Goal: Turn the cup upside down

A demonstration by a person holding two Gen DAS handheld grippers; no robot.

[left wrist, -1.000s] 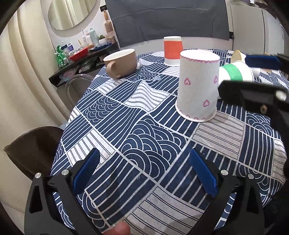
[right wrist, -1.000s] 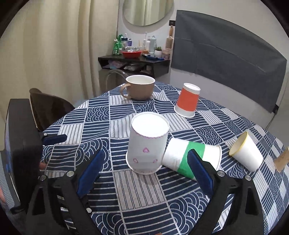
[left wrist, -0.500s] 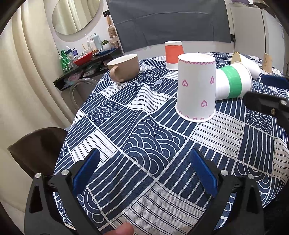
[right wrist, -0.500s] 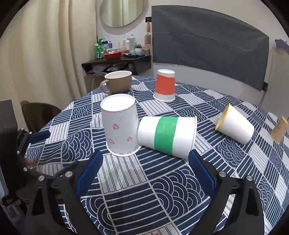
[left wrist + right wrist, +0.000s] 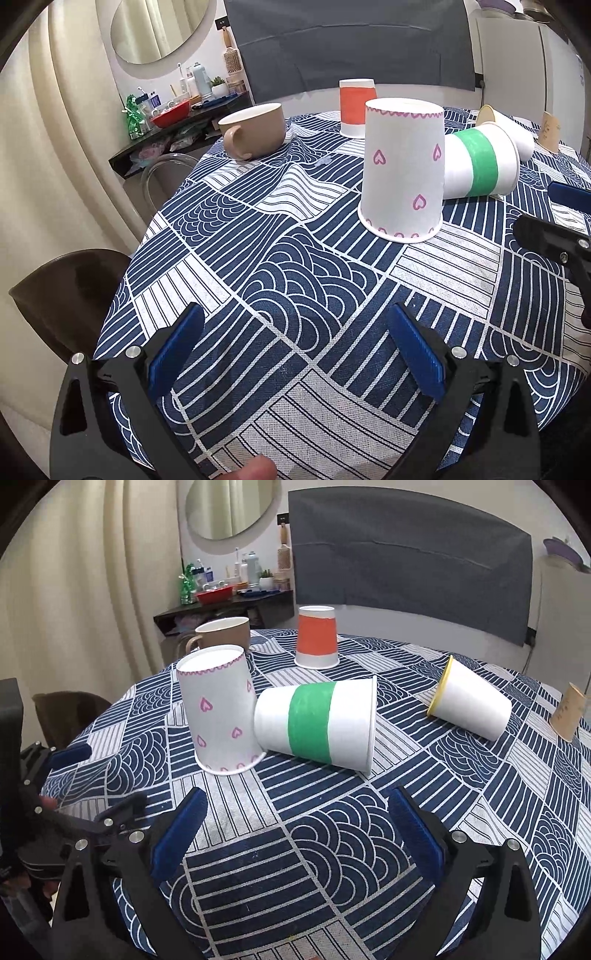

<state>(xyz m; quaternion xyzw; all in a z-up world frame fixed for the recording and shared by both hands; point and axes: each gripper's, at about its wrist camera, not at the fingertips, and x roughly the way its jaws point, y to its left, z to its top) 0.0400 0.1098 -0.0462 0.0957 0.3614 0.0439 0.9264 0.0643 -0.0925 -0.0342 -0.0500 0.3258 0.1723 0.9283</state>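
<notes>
Heart cup (image 5: 402, 173) stands mouth-down on the table (image 5: 258, 266), well in from the near edge and a little toward the side where your left gripper (image 5: 295, 354) hovers. The green cup (image 5: 317, 723) lies on its side against it, its closed end touching the heart cup's wall and its mouth pointing away toward the far right. Your right gripper (image 5: 295, 834) hangs over the near edge in front of these two, jaws spread wide and holding nothing. Your left gripper is spread just as wide, also holding nothing, over the near left part of the cloth. Past the green cup, a yellow-rimmed cup (image 5: 469, 705) lies on its side, well apart from it. An orange cup (image 5: 317, 637) stands mouth-down near the far edge, and a brown mug (image 5: 255, 131) sits upright at the far left edge. A tan cup (image 5: 569, 710) rests at the right edge.
</notes>
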